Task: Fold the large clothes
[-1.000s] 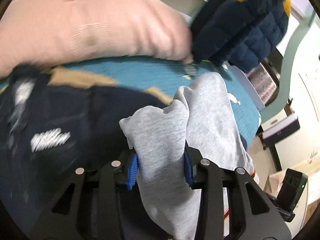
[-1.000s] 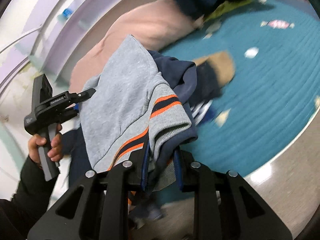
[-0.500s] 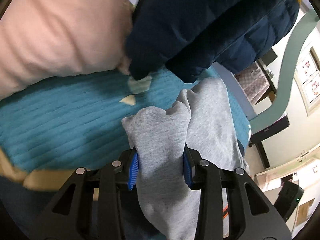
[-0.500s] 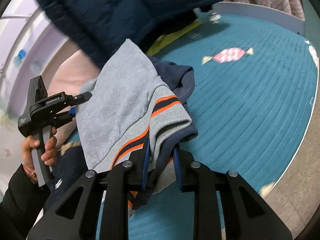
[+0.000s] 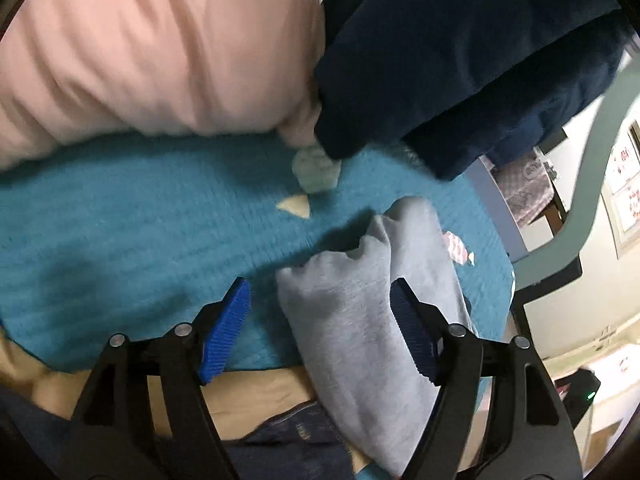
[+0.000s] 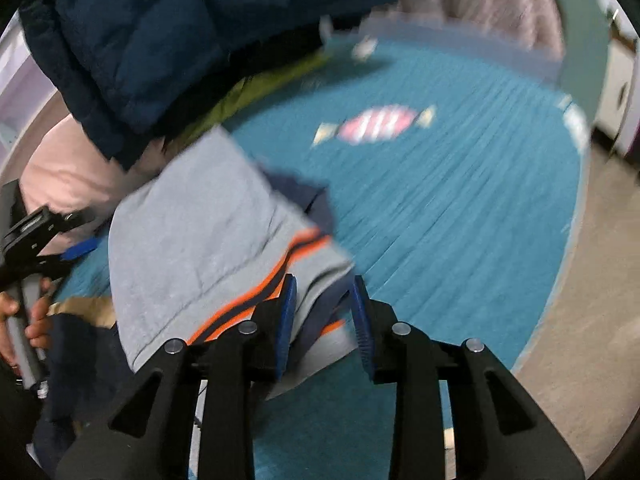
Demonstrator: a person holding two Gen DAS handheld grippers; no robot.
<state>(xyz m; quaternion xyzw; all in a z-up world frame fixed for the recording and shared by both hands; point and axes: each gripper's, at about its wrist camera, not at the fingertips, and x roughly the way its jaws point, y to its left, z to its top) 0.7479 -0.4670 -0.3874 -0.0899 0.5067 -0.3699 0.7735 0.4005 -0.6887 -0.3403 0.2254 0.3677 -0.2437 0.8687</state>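
On top of the teal bedspread (image 5: 120, 248), lying folded: one grey sweater (image 5: 360, 320) with orange and navy stripes. Between the spread pads of the left gripper (image 5: 320, 312), jaws opening wide, left pad clear of the cloth, right pad just beside it. At the striped hem, right gripper (image 6: 322, 316), jaws opening too, hem between them, grip loosening. Beyond the sweater: one pink pillow (image 5: 152, 48) and one navy padded jacket (image 5: 460, 52), touching each other.
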